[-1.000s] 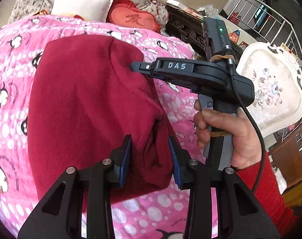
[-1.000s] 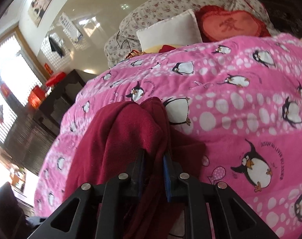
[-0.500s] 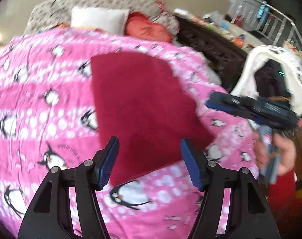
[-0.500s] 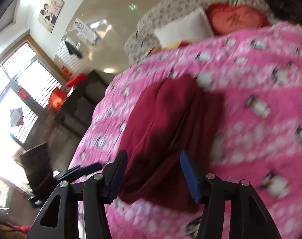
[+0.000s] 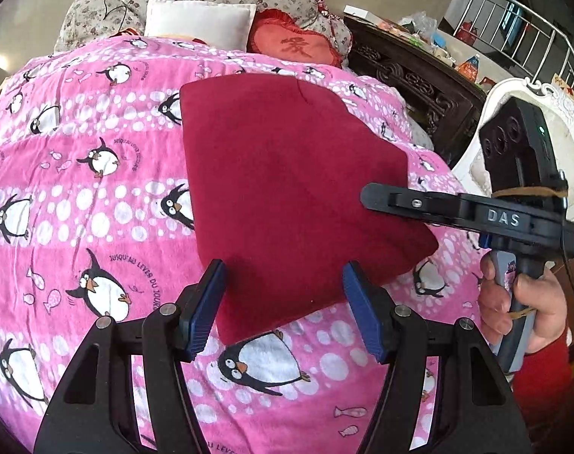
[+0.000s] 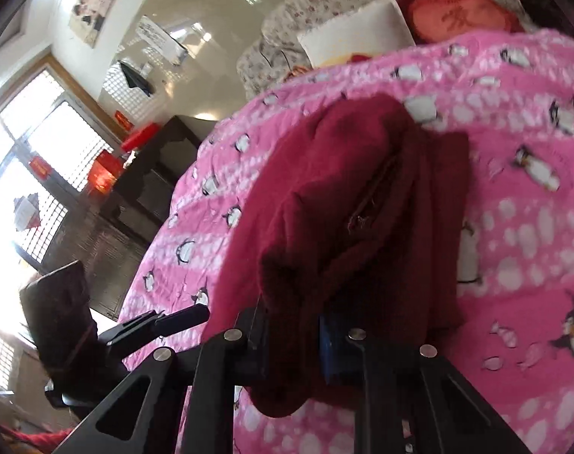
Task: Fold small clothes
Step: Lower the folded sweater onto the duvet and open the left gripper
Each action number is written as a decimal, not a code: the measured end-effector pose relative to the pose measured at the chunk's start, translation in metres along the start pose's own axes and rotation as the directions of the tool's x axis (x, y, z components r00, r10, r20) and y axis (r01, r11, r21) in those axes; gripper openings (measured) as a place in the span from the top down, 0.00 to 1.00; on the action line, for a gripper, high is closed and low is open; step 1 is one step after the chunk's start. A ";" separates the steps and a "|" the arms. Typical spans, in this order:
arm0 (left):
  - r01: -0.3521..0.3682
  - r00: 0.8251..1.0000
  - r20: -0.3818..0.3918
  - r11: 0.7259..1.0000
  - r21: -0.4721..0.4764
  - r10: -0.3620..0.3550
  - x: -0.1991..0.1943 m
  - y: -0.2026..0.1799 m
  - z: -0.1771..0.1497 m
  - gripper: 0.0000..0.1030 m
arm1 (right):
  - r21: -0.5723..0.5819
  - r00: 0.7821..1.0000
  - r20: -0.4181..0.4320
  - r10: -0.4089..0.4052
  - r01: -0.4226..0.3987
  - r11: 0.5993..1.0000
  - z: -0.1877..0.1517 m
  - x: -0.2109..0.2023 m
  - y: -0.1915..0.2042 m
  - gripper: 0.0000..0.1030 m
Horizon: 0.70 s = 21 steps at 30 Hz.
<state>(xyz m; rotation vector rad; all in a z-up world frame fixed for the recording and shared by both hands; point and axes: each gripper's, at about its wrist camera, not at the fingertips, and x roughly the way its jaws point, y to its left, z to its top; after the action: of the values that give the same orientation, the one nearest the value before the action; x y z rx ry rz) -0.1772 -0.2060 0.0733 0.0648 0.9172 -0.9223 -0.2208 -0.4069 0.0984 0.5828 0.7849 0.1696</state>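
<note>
Left wrist view is showing the red garment [image 5: 287, 189] lying folded on the bed's pink penguin blanket [image 5: 79, 208], left gripper [image 5: 283, 306] fingers standing wide, released; right gripper [image 6: 292, 336] fingers are closing on its edge, likely for another fold.

"DAS" on right tongs [image 5: 366, 196]; "JUSQU'AU LEVER DU JOUR" on blanket [image 5: 79, 204]

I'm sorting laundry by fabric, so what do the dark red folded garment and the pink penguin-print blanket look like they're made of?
The dark red folded garment looks like fleece or brushed knit: matte, fuzzy nap, thick soft folds. The pink penguin-print blanket seems a thinner printed woven cotton or polyester: smooth, flat, with fine creases. Neither fibre can be confirmed by sight.
</note>
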 end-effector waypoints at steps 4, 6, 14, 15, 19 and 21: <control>0.011 1.000 0.023 1.000 0.000 -0.011 -0.008 -0.002 0.002 0.38 | -0.092 0.998 0.041 -0.041 0.045 0.995 -0.007 -0.026 0.014 0.85; 0.012 1.000 0.018 1.000 -0.002 -0.012 -0.004 -0.002 0.002 0.38 | -0.107 0.997 0.021 -0.076 0.078 0.991 -0.013 -0.026 0.011 0.86; -0.019 0.999 -0.038 1.000 0.012 0.020 0.016 -0.006 -0.005 0.38 | -0.056 0.985 -0.020 -0.170 0.168 0.984 -0.030 -0.009 -0.029 0.87; -0.014 0.999 -0.028 1.000 0.015 0.015 0.013 -0.007 -0.003 0.38 | -0.065 0.985 -0.014 -0.171 0.170 0.983 -0.029 -0.013 -0.027 0.87; -0.016 1.000 0.013 1.000 0.003 0.016 0.008 -0.007 0.007 0.38 | -0.078 0.988 -0.026 -0.154 0.152 0.985 -0.026 -0.024 -0.028 0.86; -0.026 1.000 0.010 1.000 0.000 0.026 0.013 -0.006 0.010 0.38 | -0.084 0.988 0.008 -0.157 0.157 0.984 -0.026 -0.035 -0.022 0.79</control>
<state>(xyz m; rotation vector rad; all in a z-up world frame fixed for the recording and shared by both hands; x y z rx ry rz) -0.1717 -0.2228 0.0726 0.0723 0.9054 -0.8983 -0.2648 -0.4261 0.0932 0.4392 0.8149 0.0567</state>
